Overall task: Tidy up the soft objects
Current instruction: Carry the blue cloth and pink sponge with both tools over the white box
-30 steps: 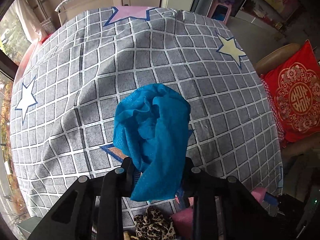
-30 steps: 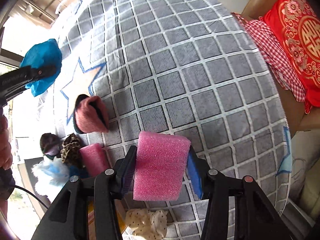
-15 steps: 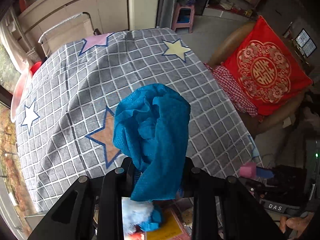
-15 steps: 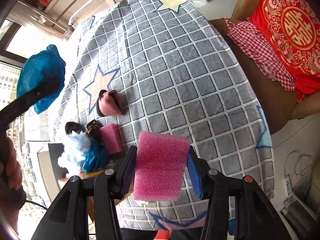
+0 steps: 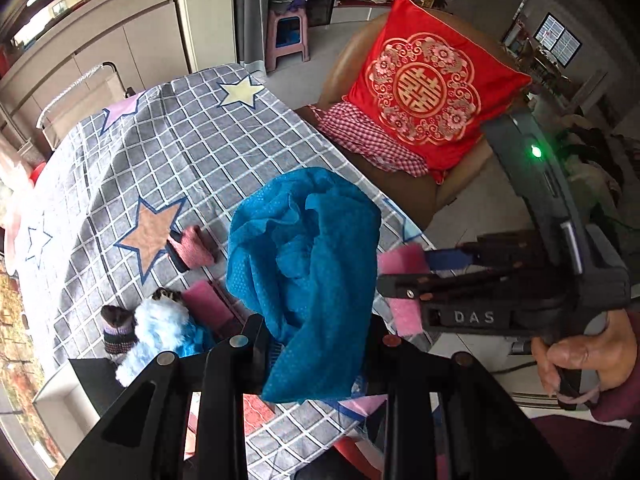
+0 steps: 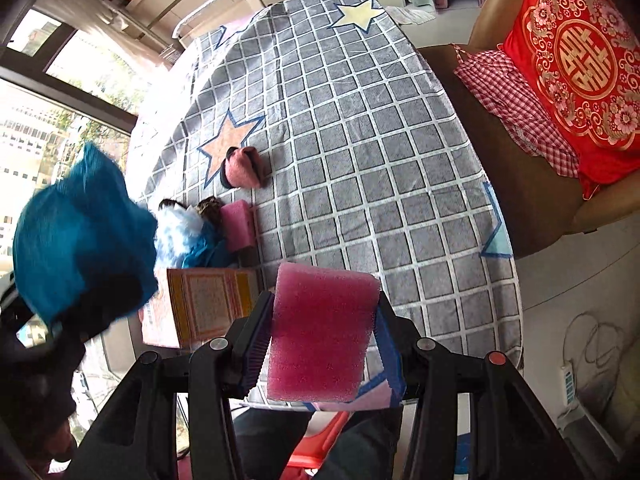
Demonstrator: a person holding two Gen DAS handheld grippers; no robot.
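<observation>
The left gripper (image 5: 316,344) pinches one blue mesh cloth (image 5: 304,272), and the cloth hangs bunched up, high over the table (image 5: 224,140). The right gripper (image 6: 320,336) squeezes one pink sponge block (image 6: 320,332) between its two pads, also up in the air near the close end of the table. From the left camera you can see the right gripper from the side, with one hand (image 5: 580,360) around its handle.

The table has a grey cover with white squares and stars on it. I count four stars in the left view: one yellow, one orange, one pale purple and one white.

Some soft things lie on the table. One rolled pink sock (image 6: 242,168) sits alone, touching the orange star (image 6: 228,140). Closer to the near end there is one more pink sponge block (image 6: 238,226). That makes two pink blocks, one held and one lying flat. Just beside the flat one is one fluffy white and blue thing (image 6: 180,232), one spotted brown thing (image 6: 210,206) and one dark striped sock (image 5: 116,328). They all bunch close together. One box with yellow and orange print (image 6: 200,304) sits at the near edge, touching the fluffy thing.

One brown chair (image 5: 400,184) stands beside the table. It holds one red cushion (image 5: 428,88) and one red checked cloth (image 5: 372,144).
</observation>
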